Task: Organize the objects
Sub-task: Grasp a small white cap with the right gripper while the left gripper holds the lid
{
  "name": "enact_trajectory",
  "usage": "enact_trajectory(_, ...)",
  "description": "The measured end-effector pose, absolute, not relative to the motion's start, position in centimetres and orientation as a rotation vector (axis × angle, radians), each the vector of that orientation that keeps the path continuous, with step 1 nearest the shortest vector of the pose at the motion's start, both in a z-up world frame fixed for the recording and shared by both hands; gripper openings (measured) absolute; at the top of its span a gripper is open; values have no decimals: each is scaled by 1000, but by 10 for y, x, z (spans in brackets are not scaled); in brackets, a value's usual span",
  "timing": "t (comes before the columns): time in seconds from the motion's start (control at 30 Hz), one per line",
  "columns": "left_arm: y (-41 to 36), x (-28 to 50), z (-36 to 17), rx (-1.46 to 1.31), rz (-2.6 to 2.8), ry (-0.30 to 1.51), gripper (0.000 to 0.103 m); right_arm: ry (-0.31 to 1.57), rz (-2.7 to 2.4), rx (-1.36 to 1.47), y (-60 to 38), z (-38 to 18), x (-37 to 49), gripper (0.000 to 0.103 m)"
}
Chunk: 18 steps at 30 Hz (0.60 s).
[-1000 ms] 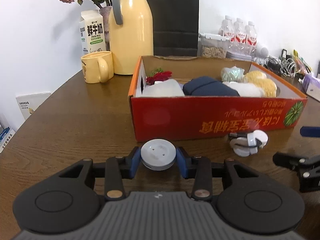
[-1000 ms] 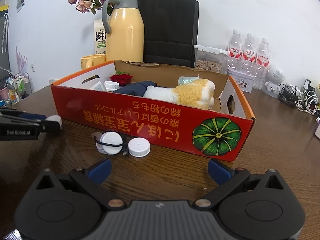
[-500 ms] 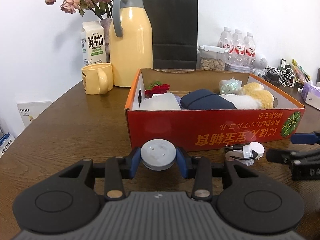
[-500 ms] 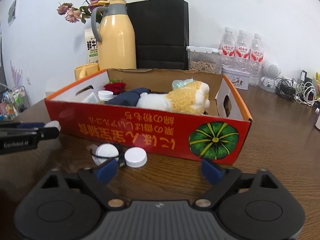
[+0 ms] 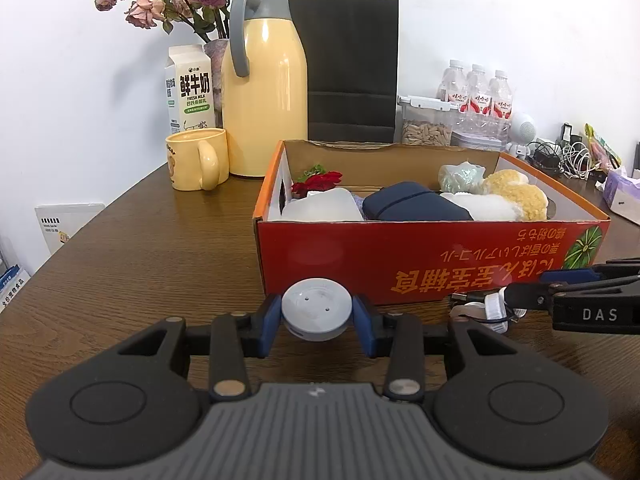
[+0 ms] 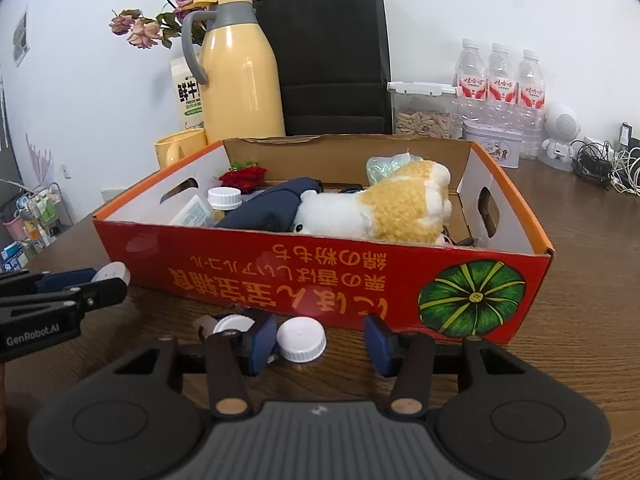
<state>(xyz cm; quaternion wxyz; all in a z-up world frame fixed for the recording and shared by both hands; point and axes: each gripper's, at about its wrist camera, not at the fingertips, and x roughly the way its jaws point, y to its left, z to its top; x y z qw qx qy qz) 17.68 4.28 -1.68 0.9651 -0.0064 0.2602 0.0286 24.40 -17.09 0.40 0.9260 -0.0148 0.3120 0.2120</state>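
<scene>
My left gripper [image 5: 317,320] is shut on a grey round disc [image 5: 317,308], held just above the table in front of the red cardboard box [image 5: 432,264]. My right gripper [image 6: 320,340] is low at the box's front wall [image 6: 280,268], its jaws closing. A white bottle cap [image 6: 301,338] lies between its blue pads [image 6: 264,338], close to the left one; the right pad stands clear of it. A second small white piece with a black band [image 6: 232,324] lies just left of that. The box holds a plush toy [image 6: 392,208], a navy pouch [image 6: 272,204], a white bottle [image 6: 196,208] and a red rose [image 6: 244,178].
Behind the box stand a yellow thermos [image 5: 264,92], a yellow mug [image 5: 196,158], a milk carton [image 5: 188,88], a black paper bag [image 5: 352,68], a seed container [image 6: 424,112] and water bottles [image 6: 500,76]. Cables [image 6: 608,164] lie at the far right.
My right gripper has moved forward to the white cap and its jaws have narrowed from wide open to either side of it. The left gripper has kept the disc, in place.
</scene>
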Motion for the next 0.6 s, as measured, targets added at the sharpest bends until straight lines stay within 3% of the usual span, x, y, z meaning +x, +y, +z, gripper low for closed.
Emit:
enact_trajectory(0.23,43,177,-17,-13,57,527,40,658,439,-26,-169,0,247,45)
enact_trajectory(0.5,45,178,-19,-28,55,541,40,642,440,-75,-163,-2,243,27)
enact_trajectory(0.6,45,178,-20,-32,54,538,40,637,452,-72,-164,-2,241,27)
